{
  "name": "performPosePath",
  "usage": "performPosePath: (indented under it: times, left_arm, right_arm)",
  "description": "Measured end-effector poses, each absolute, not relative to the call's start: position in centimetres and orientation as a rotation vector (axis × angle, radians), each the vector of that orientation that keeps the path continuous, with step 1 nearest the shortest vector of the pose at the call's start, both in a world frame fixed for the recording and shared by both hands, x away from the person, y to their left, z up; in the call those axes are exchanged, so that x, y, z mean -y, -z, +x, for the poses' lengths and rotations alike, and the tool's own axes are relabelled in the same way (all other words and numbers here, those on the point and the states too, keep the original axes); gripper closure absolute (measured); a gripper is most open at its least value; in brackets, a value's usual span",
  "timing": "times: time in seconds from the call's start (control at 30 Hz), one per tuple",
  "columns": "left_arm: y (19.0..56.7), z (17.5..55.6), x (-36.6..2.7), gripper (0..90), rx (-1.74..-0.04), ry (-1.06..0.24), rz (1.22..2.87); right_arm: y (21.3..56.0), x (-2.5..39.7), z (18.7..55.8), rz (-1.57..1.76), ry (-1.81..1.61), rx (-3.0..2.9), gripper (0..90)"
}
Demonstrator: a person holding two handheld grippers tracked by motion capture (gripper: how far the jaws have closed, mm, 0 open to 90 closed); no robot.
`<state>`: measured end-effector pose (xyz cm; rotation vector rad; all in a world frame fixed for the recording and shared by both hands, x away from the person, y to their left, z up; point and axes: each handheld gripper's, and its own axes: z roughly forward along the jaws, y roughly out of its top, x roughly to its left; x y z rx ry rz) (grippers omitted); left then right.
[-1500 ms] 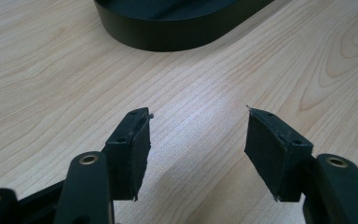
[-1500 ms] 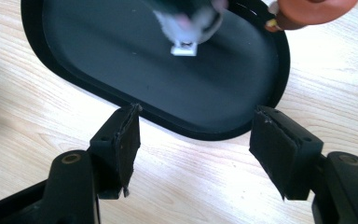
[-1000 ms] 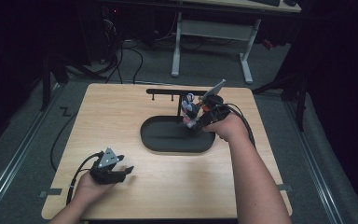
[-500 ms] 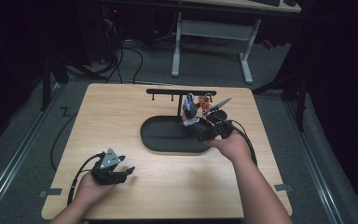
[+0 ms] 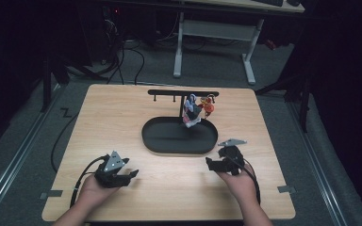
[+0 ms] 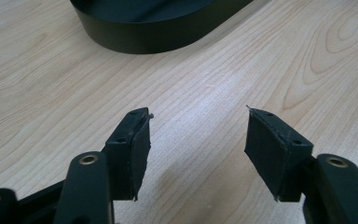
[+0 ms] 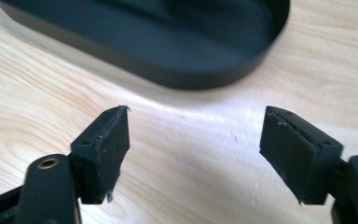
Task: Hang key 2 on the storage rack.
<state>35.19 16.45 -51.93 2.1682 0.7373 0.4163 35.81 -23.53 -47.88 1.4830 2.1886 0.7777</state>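
A black oval tray [image 5: 160, 143] sits mid-table, with a thin black T-shaped stand [image 5: 181, 92] rising from its far side. Small colourful trinkets [image 5: 194, 112] hang from the stand's bar at the right. My left gripper [image 5: 131, 175] rests low at the near left of the table, open and empty; its jaws [image 6: 196, 140] face the tray wall [image 6: 135, 39] across bare wood. My right gripper [image 5: 210, 164] lies near the tray's near right end, open and empty, and its own view [image 7: 193, 147] has the tray rim [image 7: 205, 77] just ahead.
The wooden table [image 5: 108, 122] has bare room left and right of the tray. Cables [image 5: 59, 141] trail off the left edge. A white-legged desk [image 5: 214, 33] stands beyond the far edge on grey carpet.
My right gripper has pulled back from the hanging trinkets at the stand to the near right of the tray and lowered to the table. The trinkets stay on the stand. The left gripper barely moved.
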Motion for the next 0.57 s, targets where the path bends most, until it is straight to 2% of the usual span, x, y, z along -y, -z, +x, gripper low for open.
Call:
performPosePath:
  times: [0.3,0.33,0.57]
  left_arm:
    - [52.0,35.1,-16.3,40.0,-0.745,-0.417,2.158]
    - [51.9,35.1,-16.4,39.9,-0.750,-0.410,2.150]
    - [52.0,34.9,-16.4,36.0,-0.765,-0.423,2.150]
  right_arm:
    - [52.4,25.3,29.0,1.476,-1.000,-1.923,24.3]
    - [52.2,25.5,28.8,1.506,-1.009,-1.935,20.8]
    - [51.9,26.5,28.7,1.472,-1.080,-1.897,19.3]
